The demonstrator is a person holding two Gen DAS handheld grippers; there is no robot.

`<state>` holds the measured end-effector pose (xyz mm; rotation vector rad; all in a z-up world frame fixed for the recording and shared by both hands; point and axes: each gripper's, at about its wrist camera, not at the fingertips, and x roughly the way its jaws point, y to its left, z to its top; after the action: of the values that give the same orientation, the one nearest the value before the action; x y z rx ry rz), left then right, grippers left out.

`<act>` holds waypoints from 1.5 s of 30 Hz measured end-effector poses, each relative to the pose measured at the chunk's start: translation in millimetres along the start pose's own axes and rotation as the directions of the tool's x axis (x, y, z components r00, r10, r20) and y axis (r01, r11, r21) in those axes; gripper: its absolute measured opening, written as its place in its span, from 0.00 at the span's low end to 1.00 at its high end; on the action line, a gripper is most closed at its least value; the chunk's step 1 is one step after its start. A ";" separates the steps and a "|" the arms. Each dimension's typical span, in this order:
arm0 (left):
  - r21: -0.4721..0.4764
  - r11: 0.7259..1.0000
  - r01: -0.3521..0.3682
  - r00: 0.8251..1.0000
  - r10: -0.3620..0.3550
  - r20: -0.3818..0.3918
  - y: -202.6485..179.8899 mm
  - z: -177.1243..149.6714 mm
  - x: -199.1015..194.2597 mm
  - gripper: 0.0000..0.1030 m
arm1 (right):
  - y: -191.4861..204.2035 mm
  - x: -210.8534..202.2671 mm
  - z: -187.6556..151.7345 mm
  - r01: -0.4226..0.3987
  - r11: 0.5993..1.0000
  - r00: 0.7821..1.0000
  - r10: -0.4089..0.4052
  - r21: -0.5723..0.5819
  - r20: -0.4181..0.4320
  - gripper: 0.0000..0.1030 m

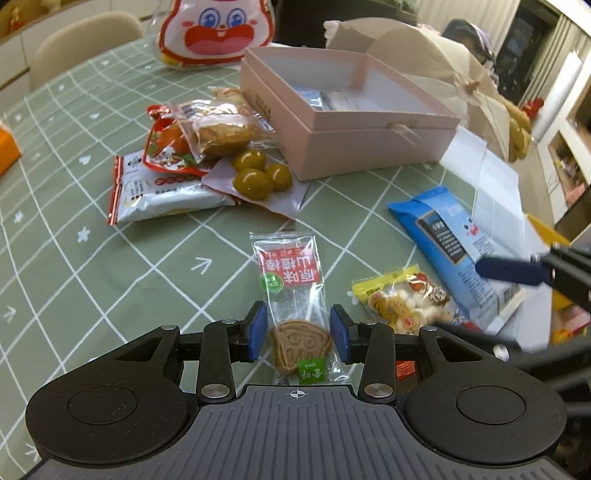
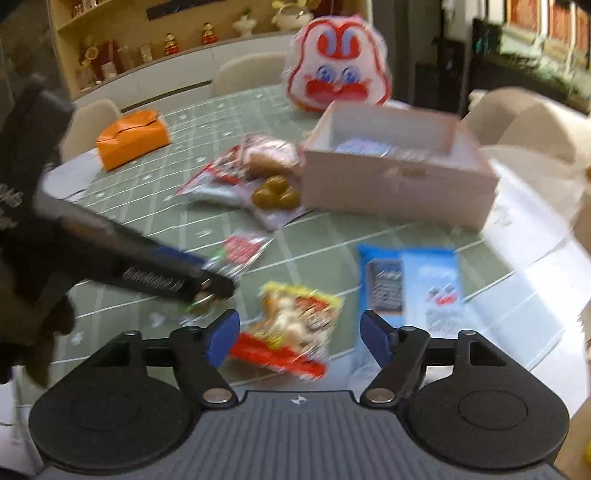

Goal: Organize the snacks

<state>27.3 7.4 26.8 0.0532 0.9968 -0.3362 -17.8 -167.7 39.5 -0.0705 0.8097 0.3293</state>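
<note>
Olive packet (image 1: 258, 181) lies just before the box (image 1: 347, 122), hawthorn packet (image 1: 291, 291) nearer.

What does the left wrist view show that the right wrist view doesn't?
Only the left wrist view shows the brown cookie inside the clear hawthorn packet, lying between the left gripper and its open jaws, and a white packet with red edges.

Only the right wrist view shows the whole orange packet, the shelf behind, and the right gripper, jaws open over the yellow snack bag.

Both show the pink box, green olives, blue packet and rabbit bag.
</note>
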 end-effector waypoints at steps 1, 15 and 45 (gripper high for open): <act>0.005 1.000 -0.010 1.000 0.010 0.002 -1.2 -0.7 0.0 0.42 | -1.2 4.2 2.0 0.002 1.000 1.000 -0.002 0.011 -0.007 0.71; 0.036 0.998 -0.050 0.998 0.049 0.032 -7.8 -7.6 -1.1 0.43 | 21.8 35.9 -7.9 0.075 0.997 0.996 -0.075 -0.011 -0.050 0.72; 0.013 1.000 0.016 1.000 -0.017 0.025 -24.3 -21.4 -7.7 0.42 | -33.6 11.7 -14.4 0.189 0.973 0.981 -0.192 0.132 0.013 0.65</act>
<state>-1.3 -9.5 24.2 0.0526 0.9707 -0.3577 -9.8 -199.1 19.0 -0.0210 0.7907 0.0952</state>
